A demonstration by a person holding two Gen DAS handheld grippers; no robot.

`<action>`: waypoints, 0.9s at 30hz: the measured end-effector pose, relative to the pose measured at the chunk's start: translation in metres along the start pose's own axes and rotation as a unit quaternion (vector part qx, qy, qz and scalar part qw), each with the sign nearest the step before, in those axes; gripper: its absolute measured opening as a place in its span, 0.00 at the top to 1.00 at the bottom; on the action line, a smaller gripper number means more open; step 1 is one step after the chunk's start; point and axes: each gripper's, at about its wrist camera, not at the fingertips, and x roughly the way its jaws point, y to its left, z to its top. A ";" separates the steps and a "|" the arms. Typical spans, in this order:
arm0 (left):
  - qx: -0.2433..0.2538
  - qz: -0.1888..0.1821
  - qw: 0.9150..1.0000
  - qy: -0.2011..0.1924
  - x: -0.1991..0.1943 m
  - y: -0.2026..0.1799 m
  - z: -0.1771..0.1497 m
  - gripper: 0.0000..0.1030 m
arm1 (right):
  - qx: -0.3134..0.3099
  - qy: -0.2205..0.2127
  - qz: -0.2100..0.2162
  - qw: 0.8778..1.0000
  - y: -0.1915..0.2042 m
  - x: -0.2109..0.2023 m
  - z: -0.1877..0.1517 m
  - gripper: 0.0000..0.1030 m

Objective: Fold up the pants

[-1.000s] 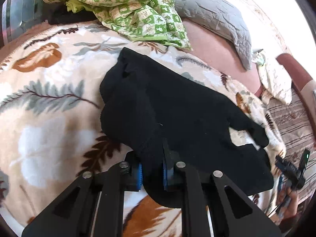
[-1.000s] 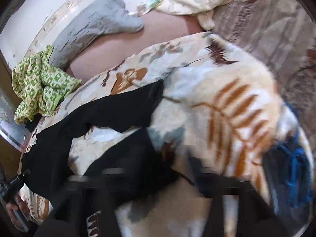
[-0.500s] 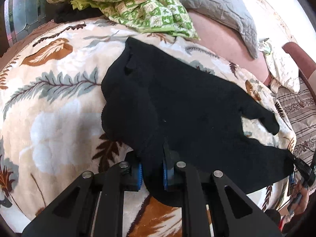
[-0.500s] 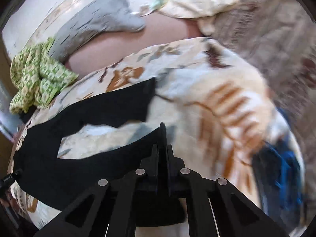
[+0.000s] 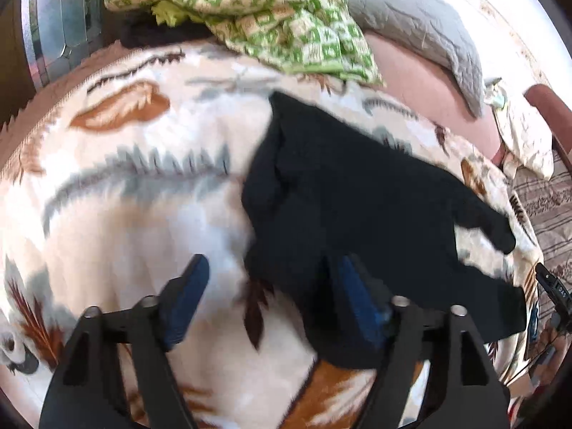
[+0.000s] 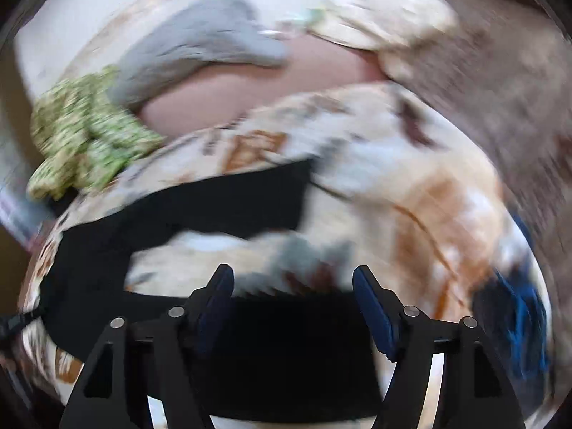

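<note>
One pair of black pants (image 5: 357, 196) lies spread on the leaf-patterned blanket (image 5: 125, 196); the left gripper (image 5: 268, 286) is opening over the pants' near edge, cloth against one pad only; the right gripper (image 6: 293, 293) is opening above a leg end, gripping nothing; one green checked cloth (image 5: 268, 10) lies beyond the pants.

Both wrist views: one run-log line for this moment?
step: fold pants | left gripper: opening, off black pants | right gripper: opening, pants between, ungripped | pants: spread on leaf-print blanket
</note>
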 end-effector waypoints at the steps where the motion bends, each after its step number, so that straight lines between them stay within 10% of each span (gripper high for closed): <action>1: 0.000 0.000 1.000 -0.005 0.001 0.002 0.008 0.20 | -0.013 0.002 0.011 1.000 0.010 0.005 0.006 0.28; 11: 0.057 -0.031 0.997 0.036 0.070 -0.006 0.089 0.18 | -0.151 0.037 0.091 0.984 0.115 0.094 0.074 0.20; 23: 0.127 -0.031 0.989 0.067 0.148 -0.029 0.131 0.18 | -0.311 0.129 0.060 0.940 0.167 0.226 0.083 0.21; 25: 0.150 -0.026 0.987 0.060 0.151 -0.037 0.129 0.34 | -0.304 0.119 0.075 0.942 0.166 0.225 0.083 0.31; 27: 0.169 -0.010 0.984 0.059 0.153 -0.042 0.130 0.57 | -0.295 0.116 0.085 0.945 0.166 0.219 0.084 0.86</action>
